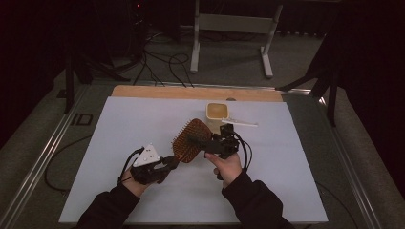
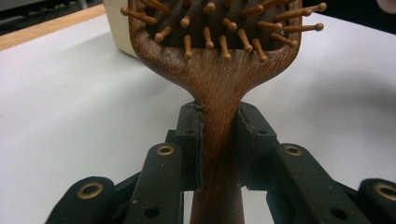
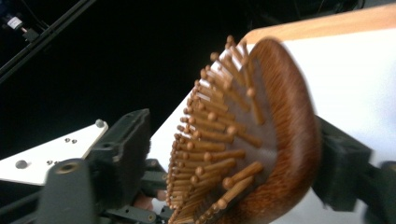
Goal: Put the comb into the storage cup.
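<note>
High view puts the brown wooden paddle hairbrush (image 1: 191, 140) mid-frame above the white bench (image 1: 119, 133). Left gripper (image 2: 219, 140) clamps its handle to steady it, while the right gripper's (image 3: 233, 158) jaws straddle the head, not yet pressing, apparently for a handover.

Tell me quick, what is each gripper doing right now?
Left gripper: closed on the wooden hairbrush, gripping its handle.
Right gripper: open around the brush head, one jaw each side, bristle-side jaw not touching.
</note>
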Tool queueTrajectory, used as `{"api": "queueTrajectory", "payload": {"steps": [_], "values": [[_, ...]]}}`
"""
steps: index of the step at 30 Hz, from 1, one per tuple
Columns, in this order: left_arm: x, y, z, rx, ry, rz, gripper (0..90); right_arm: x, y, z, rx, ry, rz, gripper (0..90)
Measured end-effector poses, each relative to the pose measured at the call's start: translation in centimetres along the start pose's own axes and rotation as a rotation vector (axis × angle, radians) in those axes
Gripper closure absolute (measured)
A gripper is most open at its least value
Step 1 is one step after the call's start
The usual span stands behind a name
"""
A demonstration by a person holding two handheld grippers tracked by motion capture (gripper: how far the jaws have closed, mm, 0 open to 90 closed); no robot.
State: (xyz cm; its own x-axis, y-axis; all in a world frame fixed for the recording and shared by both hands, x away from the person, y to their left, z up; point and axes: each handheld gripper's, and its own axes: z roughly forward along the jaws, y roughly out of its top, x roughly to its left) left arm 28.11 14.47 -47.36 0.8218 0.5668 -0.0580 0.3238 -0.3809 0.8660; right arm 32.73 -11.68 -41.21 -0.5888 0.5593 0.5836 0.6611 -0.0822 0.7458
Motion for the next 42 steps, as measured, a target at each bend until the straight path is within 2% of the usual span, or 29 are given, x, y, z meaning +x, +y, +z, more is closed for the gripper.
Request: {"api": "queueTrajectory", "payload": {"steps": [2, 4, 5, 7, 12, 16, 21, 26, 29, 33, 34, 36, 38, 39, 40, 42], "values": [[0.0, 0.0, 0.0, 0.002, 0.002, 0.001, 73.9, -0.1, -0.2, 0.2, 0.012, -0.001, 0.004, 29.7], [0.0, 0.0, 0.0, 0.002, -0.003, -0.004, 73.9, -0.1, -0.3, 0.3, 0.014, -0.002, 0.006, 31.2], [0.0, 0.0, 0.0, 0.002, 0.001, 0.001, 73.9, -0.1, -0.5, 0.6, 0.037, -0.011, 0.002, 35.0], [0.0, 0.0, 0.1, 0.002, -0.002, -0.001, 73.9, 0.0, -0.6, 0.7, 0.049, -0.011, 0.007, 37.4], [0.1, -0.1, 0.0, -0.002, -0.007, -0.007, 73.9, -0.1, -0.6, 0.7, 0.042, -0.003, 0.011, 39.8], [0.1, -0.2, 0.2, 0.0, -0.011, -0.009, 74.0, 0.1, -0.6, 0.7, 0.046, -0.004, -0.009, 43.5], [0.0, -0.1, 0.2, -0.002, -0.013, -0.004, 74.0, 0.0, -0.5, 0.5, 0.042, 0.014, 0.015, 48.7], [-0.1, -0.1, 0.3, -0.006, -0.018, -0.01, 74.0, 0.3, -0.4, 0.3, 0.04, 0.006, 0.019, 51.2], [0.0, -0.1, 0.3, -0.011, -0.026, -0.012, 74.0, 0.7, -0.5, 0.2, 0.028, -0.001, -0.009, 52.3], [0.1, -0.1, 0.3, -0.019, -0.039, -0.021, 73.5, 0.8, -0.3, 0.1, 0.02, 0.006, -0.005, 52.8], [0.2, 0.0, 0.4, -0.03, -0.065, -0.066, 71.8, 1.1, -0.2, 0.0, 0.023, 0.005, -0.023, 53.3], [0.4, 0.0, 0.5, -0.014, -0.064, -0.081, 62.7, 1.3, -0.1, -0.1, 0.016, 0.018, -0.03, 53.3], [0.4, -0.1, 0.5, -0.027, -0.055, -0.083, 57.4, 1.6, 0.1, -0.2, 0.007, 0.014, -0.048, 53.3], [0.4, -0.1, 0.5, -0.027, -0.055, -0.083, 53.2, 1.6, 0.1, -0.2, 0.007, 0.014, -0.048, 53.3], [0.5, 0.0, 0.4, -0.017, -0.059, -0.087, 49.4, 1.8, 0.4, -0.4, 0.001, 0.007, -0.075, 53.2], [0.5, 0.1, 0.3, -0.017, -0.06, -0.085, 44.5, 1.9, 0.7, -0.6, 0.002, 0.005, -0.08, 53.1]]}}
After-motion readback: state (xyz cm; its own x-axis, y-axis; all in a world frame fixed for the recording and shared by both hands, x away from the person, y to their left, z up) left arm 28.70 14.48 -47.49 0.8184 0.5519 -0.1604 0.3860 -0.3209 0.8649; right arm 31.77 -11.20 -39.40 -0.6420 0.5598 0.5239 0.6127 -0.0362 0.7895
